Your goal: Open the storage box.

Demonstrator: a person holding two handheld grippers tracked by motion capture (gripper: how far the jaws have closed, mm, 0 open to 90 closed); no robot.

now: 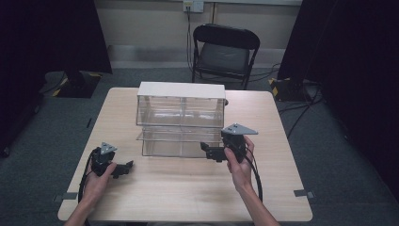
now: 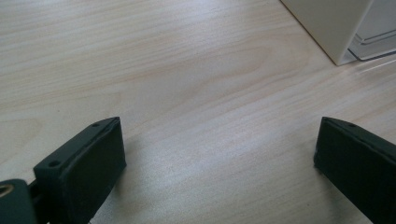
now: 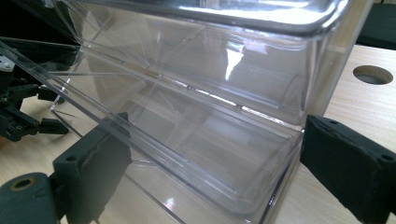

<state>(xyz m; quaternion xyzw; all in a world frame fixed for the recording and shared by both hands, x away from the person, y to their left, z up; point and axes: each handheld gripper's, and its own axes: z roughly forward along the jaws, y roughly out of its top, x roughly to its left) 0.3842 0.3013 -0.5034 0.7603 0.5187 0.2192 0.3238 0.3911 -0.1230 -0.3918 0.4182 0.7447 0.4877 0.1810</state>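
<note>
Two clear plastic drawers stand stacked at table centre. The right gripper, wide open, straddles the lower drawer's corner at 4 o'clock; the left gripper gapes empty. Likely light, rigid, slippery: grip the front lip.

Recording lab: black curtains, folding chair (cables on grey carpet).

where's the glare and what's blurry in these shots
Right gripper view: bright glare streaks on the clear drawer unit, its near edge soft. Left gripper view: the jaws blur, the table has a soft sheen. High view: evenly lit table, dark surroundings.
</note>
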